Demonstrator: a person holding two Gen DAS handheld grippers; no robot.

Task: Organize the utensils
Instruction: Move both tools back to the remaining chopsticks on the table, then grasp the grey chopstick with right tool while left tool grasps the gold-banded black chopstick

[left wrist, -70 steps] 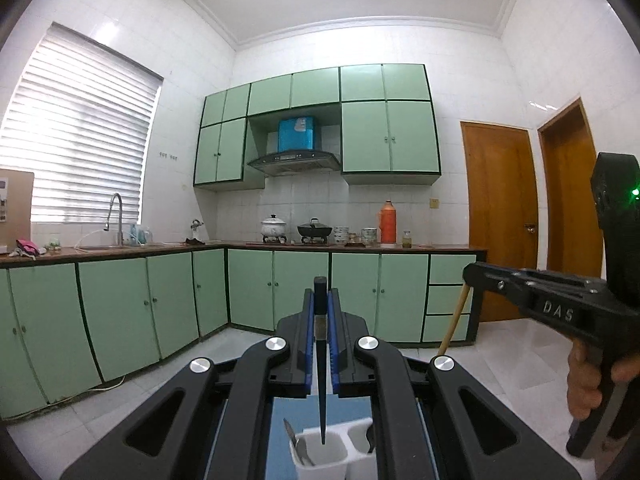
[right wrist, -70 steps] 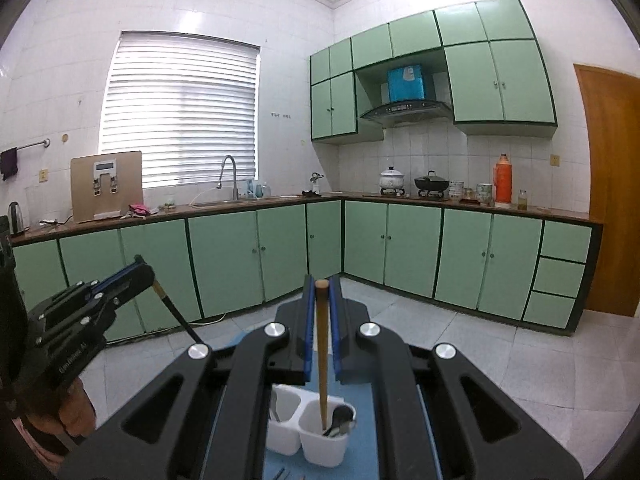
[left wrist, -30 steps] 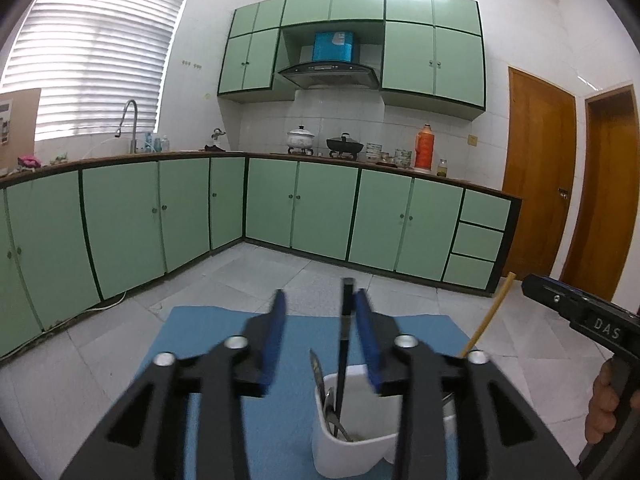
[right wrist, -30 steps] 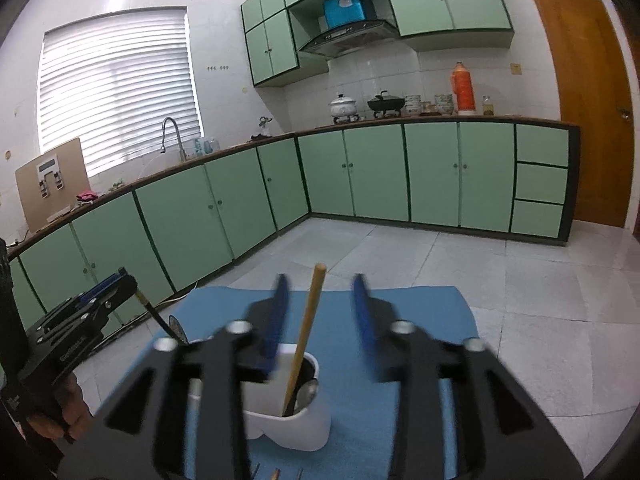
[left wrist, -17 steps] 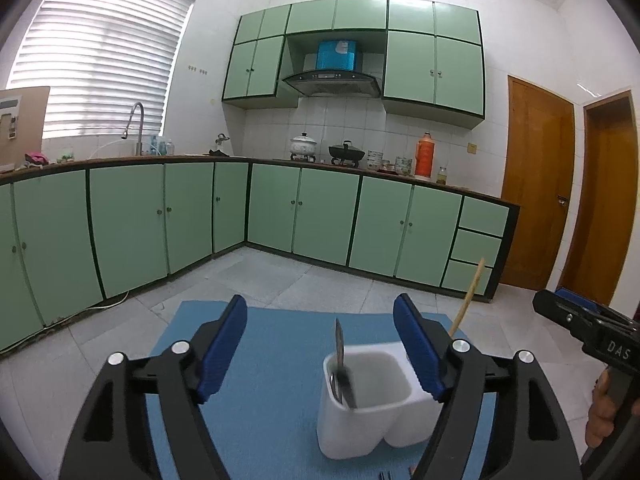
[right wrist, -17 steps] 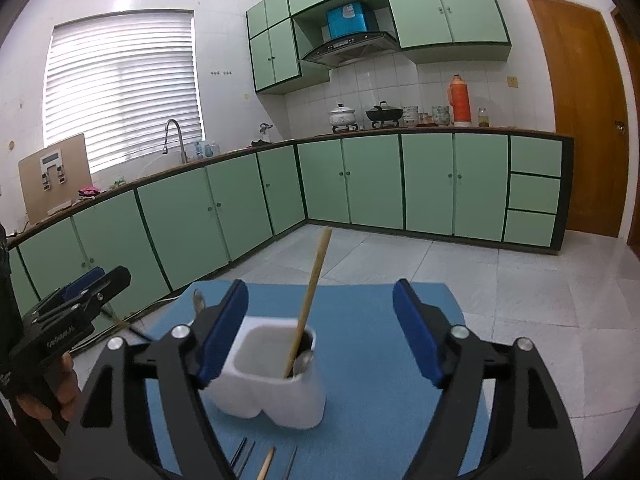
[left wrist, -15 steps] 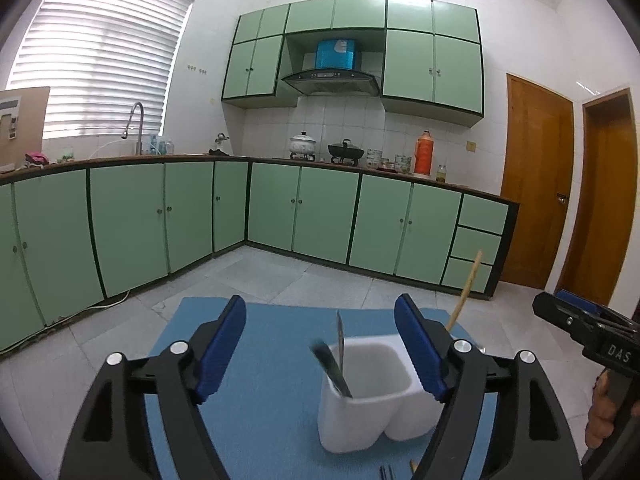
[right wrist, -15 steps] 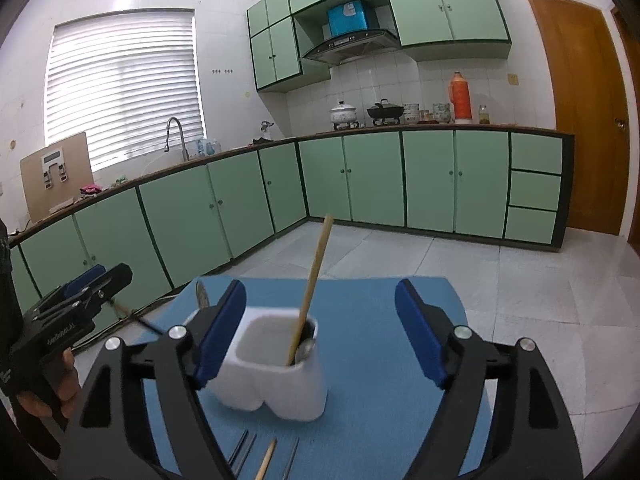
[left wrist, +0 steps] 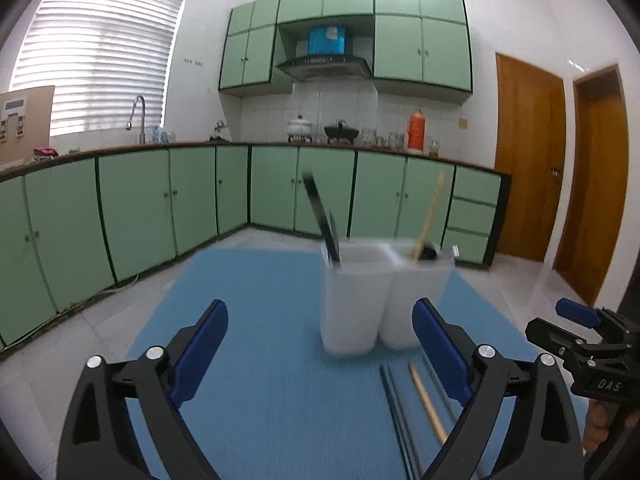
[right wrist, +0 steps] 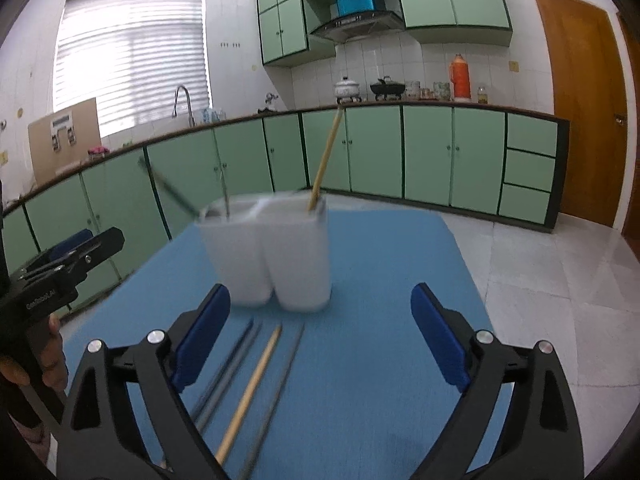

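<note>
The left gripper (left wrist: 320,344) is spreading its blue fingers (left wrist: 198,346) wider, and nothing is sitting between them. The right gripper (right wrist: 320,334) is doing the same — its fingers (right wrist: 440,334) are opening wide with nothing held.

Just past the fingers, some loose sticks are lying on the blue mat (right wrist: 384,264). In the right view a wooden chopstick (right wrist: 250,390) is lying in the middle, with dark chopsticks (right wrist: 226,372) on its left and one more thin dark stick (right wrist: 282,376) on its right. They are blurry, so I cannot tell just how many there are.

A bit farther away the white holder (right wrist: 276,256) is standing on the mat. It has two cups side by side. A wooden stick (right wrist: 326,160) is leaning in the right cup, and a dark handle (left wrist: 320,216) and something thin and shiny are leaning in the left cup.

I think some utensils are already put away and the hands are now going for the ones on the mat. The next move is calling for each gripper to come low over one stick, fingers on both sides, then squeeze.

Both grippers are pointing forward and tilting down a little toward the mat. A hand (right wrist: 50,360) is holding the left gripper at the left edge of the right view.
</note>
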